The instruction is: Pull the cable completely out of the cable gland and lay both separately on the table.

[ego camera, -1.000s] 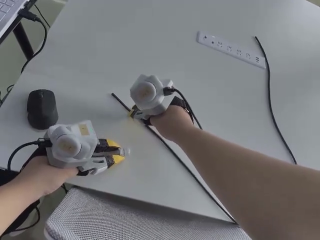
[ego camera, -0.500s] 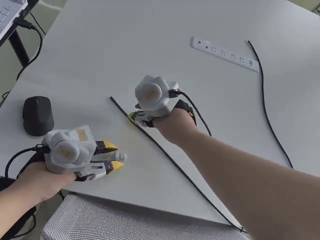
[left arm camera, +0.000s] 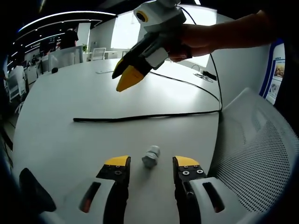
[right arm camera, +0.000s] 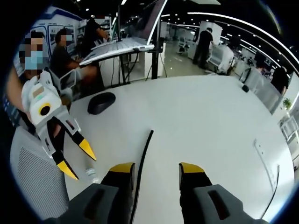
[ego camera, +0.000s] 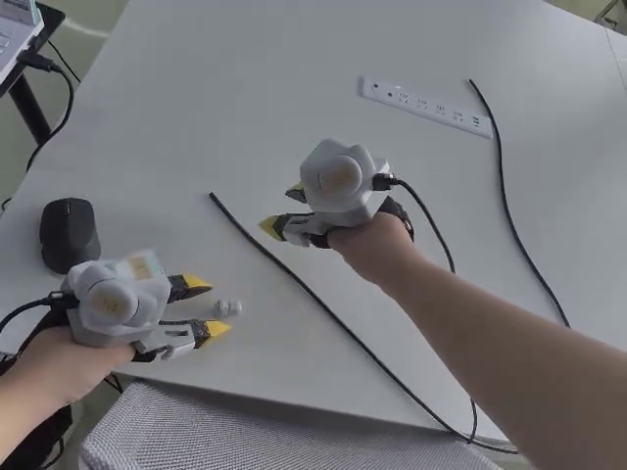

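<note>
The thin black cable (ego camera: 294, 279) lies straight and loose on the white table (ego camera: 245, 88), also seen as a line (left arm camera: 140, 116) and running down between the right jaws (right arm camera: 144, 156). The small white cable gland (ego camera: 227, 307) rests on the table apart from the cable, just past my left gripper (ego camera: 204, 306), which is open. It sits between those yellow tips (left arm camera: 151, 156). My left gripper (left arm camera: 152, 162) holds nothing. My right gripper (ego camera: 282, 209) hovers open above the cable and grips nothing (right arm camera: 157, 169).
A white power strip (ego camera: 421, 106) with its black cord (ego camera: 509, 215) lies at the back right. A black mouse (ego camera: 69, 233) sits at the left. A grey mesh chair (ego camera: 245, 431) is below the table's near edge. A laptop stand (ego camera: 15, 29) is at far left.
My right gripper has let go of the cable and lifted up and to the right, jaws open. My left jaws have spread wider, leaving the gland on the table.
</note>
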A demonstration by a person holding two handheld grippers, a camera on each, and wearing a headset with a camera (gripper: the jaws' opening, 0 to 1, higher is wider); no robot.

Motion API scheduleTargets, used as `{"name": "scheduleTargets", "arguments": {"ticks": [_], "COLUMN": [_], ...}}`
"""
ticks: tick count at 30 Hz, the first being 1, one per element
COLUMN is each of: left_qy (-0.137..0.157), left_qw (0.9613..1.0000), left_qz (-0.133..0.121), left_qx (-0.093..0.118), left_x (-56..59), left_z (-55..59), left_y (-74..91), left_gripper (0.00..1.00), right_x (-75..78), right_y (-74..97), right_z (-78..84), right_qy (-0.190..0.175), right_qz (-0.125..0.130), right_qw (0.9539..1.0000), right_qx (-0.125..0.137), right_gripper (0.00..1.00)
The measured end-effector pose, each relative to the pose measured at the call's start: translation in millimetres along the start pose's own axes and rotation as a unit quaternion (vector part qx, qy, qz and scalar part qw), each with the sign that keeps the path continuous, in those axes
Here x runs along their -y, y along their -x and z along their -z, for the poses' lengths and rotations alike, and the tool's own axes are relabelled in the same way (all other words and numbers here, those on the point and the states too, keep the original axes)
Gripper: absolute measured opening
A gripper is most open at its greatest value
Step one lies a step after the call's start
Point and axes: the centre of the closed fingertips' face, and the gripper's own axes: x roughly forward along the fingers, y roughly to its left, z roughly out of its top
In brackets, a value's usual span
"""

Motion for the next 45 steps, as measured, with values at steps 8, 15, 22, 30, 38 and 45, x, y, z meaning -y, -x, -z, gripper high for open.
{"name": "scheduleTargets", "arguments": {"ticks": [8, 15, 22, 30, 38, 45], "left_qy": [0.011, 0.010, 0.010, 0.009, 0.020, 0.018], "left_qw": [0.9999, 0.9998, 0.9996, 0.9993, 0.9985, 0.9979], "left_qz": [-0.010, -0.017, -0.022, -0.030, -0.039, -0.047], "left_qx": [0.007, 0.010, 0.015, 0.022, 0.032, 0.040], "left_x": [6.4, 7.9, 7.6, 10.2, 14.6, 18.5], "left_z": [-6.6, -13.9, -19.9, -19.8, -25.6, -35.0], "left_y": [13.9, 23.9, 36.2, 48.4, 59.5, 70.1], "left_gripper": [0.43, 0.45, 0.49, 0.53, 0.56, 0.59], "right_x": [12.3, 20.5, 17.9, 7.7, -3.3, -13.7], "right_y": [50.3, 96.2, 145.6, 178.7, 203.6, 215.1], "right_z": [-0.8, 2.4, 7.3, 38.4, 70.1, 110.8], "right_qy": [-0.007, -0.024, -0.034, -0.047, -0.092, -0.145], "right_qz": [0.021, 0.044, 0.061, 0.060, 0.072, 0.074], "right_qw": [0.9991, 0.9969, 0.9940, 0.9933, 0.9876, 0.9794], "right_qx": [0.035, 0.061, 0.084, 0.087, 0.105, 0.120], "right_gripper": [0.41, 0.45, 0.49, 0.56, 0.63, 0.73]}}
